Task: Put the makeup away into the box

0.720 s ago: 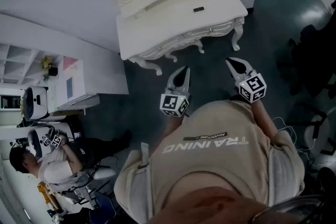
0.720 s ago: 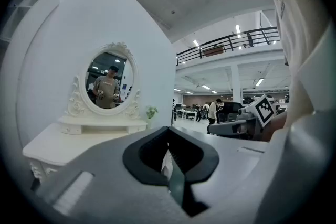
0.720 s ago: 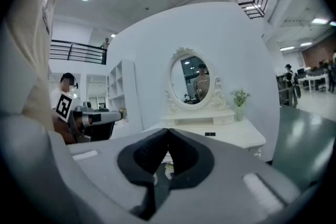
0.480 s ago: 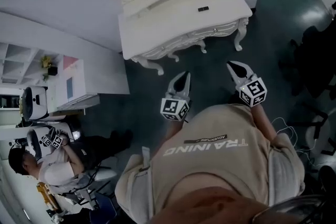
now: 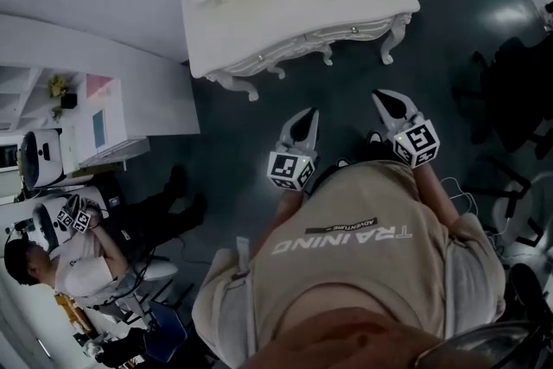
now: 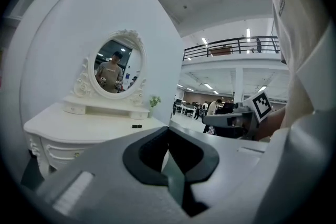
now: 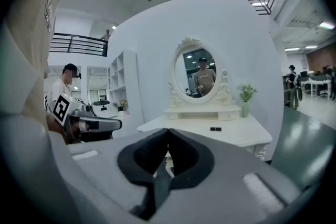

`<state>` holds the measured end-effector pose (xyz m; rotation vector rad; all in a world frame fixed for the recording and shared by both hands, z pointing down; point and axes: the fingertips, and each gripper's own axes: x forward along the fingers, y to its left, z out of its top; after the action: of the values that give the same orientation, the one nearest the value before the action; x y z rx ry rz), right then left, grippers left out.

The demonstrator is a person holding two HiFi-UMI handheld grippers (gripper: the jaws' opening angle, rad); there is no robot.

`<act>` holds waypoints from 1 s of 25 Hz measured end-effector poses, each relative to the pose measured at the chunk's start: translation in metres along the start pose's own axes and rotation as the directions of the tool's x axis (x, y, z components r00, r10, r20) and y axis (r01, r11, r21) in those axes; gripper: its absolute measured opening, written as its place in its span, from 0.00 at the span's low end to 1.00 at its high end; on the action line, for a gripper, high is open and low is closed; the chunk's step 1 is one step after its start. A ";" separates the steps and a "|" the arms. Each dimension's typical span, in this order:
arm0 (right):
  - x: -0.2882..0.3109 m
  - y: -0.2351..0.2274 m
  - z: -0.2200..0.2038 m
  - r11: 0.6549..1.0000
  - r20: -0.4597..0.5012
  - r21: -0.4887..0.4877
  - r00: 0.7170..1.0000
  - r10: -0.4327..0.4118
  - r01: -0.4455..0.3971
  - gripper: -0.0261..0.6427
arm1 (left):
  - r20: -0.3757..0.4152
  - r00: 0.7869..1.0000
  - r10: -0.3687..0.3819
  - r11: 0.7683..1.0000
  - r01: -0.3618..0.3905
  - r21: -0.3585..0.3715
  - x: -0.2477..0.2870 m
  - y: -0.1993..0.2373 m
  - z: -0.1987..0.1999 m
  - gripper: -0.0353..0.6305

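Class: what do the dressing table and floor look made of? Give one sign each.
Dressing table: likely painted wood, matte white; carved apron, curved legs. Floor: perhaps epoxy or sealed concrete, dark, glossy; it reflects lights.

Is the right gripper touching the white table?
Apart. The head view shows dark floor between the shut right gripper and the table.
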<state>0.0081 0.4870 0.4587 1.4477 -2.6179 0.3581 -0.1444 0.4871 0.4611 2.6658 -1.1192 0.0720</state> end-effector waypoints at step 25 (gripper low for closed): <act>0.038 -0.161 -0.021 0.983 -0.043 -0.001 0.982 0.185 -0.185 0.04 | -0.114 0.993 0.037 0.997 -0.030 0.066 0.183 -0.049 0.008 0.06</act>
<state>0.1240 0.3794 0.5110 1.1835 -2.7231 0.3966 0.0182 0.3908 0.4692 2.6606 -1.1431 0.2697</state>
